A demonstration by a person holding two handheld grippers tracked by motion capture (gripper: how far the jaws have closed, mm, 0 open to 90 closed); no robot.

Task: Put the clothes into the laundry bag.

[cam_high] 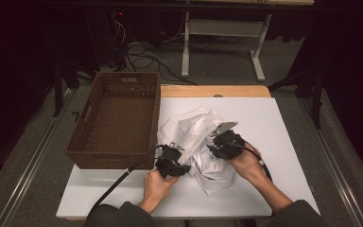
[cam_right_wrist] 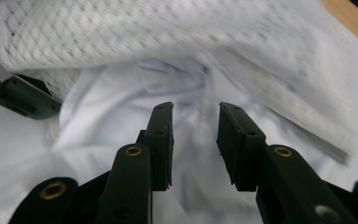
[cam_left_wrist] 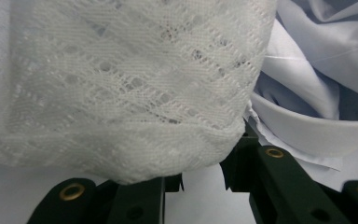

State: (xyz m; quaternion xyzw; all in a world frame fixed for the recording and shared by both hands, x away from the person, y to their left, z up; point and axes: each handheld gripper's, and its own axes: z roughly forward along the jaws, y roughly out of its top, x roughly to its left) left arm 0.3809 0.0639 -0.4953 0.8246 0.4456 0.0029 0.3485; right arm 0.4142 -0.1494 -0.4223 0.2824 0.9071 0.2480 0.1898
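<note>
A white openwork knit garment [cam_high: 192, 128] lies crumpled mid-table over a smooth white shirt [cam_high: 213, 174]. My left gripper [cam_high: 174, 163] is at the knit's near left edge. In the left gripper view the knit [cam_left_wrist: 121, 84] drapes over my left gripper [cam_left_wrist: 200, 163] and hides its tips; the jaws stand apart at their base, with the shirt [cam_left_wrist: 317, 79] to the right. My right gripper [cam_high: 220, 144] sits at the pile's right side. It [cam_right_wrist: 195, 112] is open over the shirt [cam_right_wrist: 121, 107], with nothing between its jaws. The knit [cam_right_wrist: 168, 32] hangs above, and the left gripper [cam_right_wrist: 18, 95] shows beneath it.
A brown wicker basket [cam_high: 82, 120] stands at the table's left, holding nothing. The white table top [cam_high: 283, 142] has bare room right of the pile and along the front. A wooden strip [cam_high: 212, 91] runs along the far edge. Cables and a desk frame sit on the floor beyond.
</note>
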